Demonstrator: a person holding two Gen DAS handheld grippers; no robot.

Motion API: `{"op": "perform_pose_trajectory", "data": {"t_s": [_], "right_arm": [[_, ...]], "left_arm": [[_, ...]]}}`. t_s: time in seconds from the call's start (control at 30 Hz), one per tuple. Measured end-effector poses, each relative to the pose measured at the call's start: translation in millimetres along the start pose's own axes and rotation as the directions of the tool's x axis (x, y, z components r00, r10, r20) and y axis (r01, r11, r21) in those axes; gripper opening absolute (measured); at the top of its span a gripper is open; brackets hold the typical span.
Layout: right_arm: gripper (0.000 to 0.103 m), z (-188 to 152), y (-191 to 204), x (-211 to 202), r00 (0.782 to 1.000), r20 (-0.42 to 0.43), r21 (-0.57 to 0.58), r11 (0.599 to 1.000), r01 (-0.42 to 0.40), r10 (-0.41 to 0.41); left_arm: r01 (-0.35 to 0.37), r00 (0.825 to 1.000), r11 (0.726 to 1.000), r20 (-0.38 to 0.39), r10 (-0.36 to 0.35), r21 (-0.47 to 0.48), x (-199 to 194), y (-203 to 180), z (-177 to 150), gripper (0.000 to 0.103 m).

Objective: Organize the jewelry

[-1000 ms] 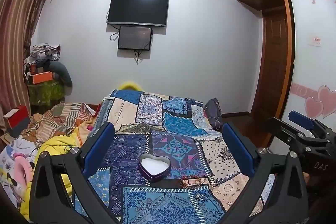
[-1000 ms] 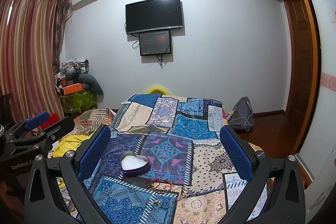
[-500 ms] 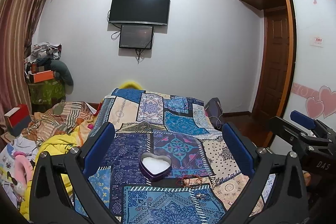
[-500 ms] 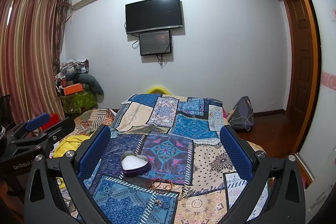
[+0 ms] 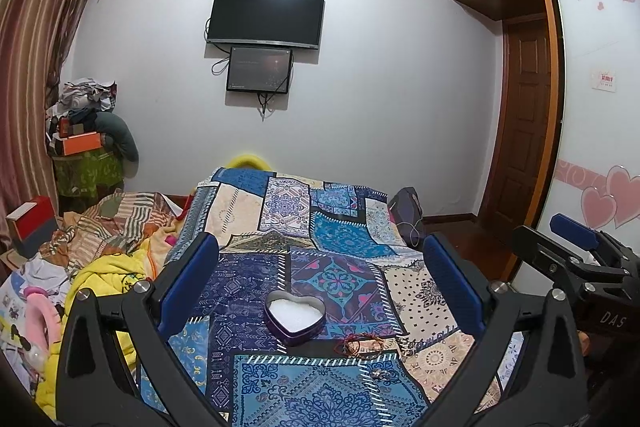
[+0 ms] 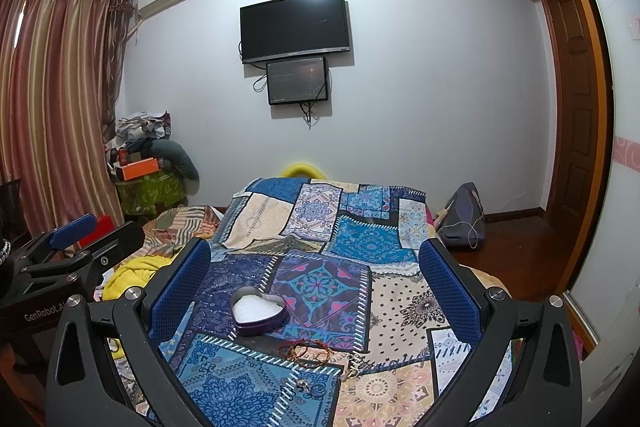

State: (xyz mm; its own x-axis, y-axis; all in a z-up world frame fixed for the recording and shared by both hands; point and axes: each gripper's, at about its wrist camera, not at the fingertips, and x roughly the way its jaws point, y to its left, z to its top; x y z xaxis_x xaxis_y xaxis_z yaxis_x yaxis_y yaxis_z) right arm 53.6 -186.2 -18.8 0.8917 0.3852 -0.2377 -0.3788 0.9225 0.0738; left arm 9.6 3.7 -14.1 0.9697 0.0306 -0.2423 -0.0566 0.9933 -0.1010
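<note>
left wrist view: the left gripper point(image 5: 320, 279) is held above the patchwork bedspread point(image 5: 288, 211) with its two blue-padded fingers point(image 5: 188, 283) spread wide and nothing between them. the heart-shaped tin point(image 5: 295, 315) sits on the bedspread, centred between the fingers, lid off, with a white lining visible inside. the bracelets point(image 5: 360, 343), a small tangle of red and gold bands, lie on the cloth just beside the tin, on its near right side. a small ring point(image 5: 378, 373) lies nearer the camera than the bracelets. the right gripper point(image 5: 576, 247) enters at the right edge of the frame, clear of the bed; its finger spacing cannot be determined from this view. a wall-mounted television point(image 5: 266, 15) hangs on the far wall, with a smaller screen point(image 5: 259, 69) directly under it.

right wrist view: the right gripper point(image 6: 316, 279) is also held above the bedspread point(image 6: 320, 219), fingers point(image 6: 448, 287) spread wide, holding nothing. the tin point(image 6: 258, 315) appears left of centre between the fingers. the bracelets point(image 6: 306, 349) lie near the tin on its near right side, not touching it. a ring point(image 6: 303, 383) and a small gold piece point(image 6: 352, 371) lie closer to the camera. the left gripper point(image 6: 80, 239) is visible at the left edge, beside the bed. striped curtains point(image 6: 52, 99) cover the left wall.
</note>
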Motion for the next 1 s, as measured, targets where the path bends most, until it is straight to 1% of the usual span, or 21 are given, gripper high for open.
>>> {"op": "perform_pose_trajectory", "data": {"t_s": [0.63, 1.0], "right_arm": [[0.103, 0.1, 0.3, 0.5, 1.000, -0.002, 0.000, 1.000, 0.000, 0.000], [0.103, -7.7, 4.9, 3.0, 1.000, -0.009, 0.001, 1.000, -0.006, 0.006]], "left_arm": [[-0.006, 1.000, 1.000, -0.005, 0.006, -0.004, -1.4, 5.6, 1.5, 0.103], [-0.004, 1.000, 1.000, -0.011, 0.004, -0.005, 0.3, 6.6, 0.7, 0.103]]}}
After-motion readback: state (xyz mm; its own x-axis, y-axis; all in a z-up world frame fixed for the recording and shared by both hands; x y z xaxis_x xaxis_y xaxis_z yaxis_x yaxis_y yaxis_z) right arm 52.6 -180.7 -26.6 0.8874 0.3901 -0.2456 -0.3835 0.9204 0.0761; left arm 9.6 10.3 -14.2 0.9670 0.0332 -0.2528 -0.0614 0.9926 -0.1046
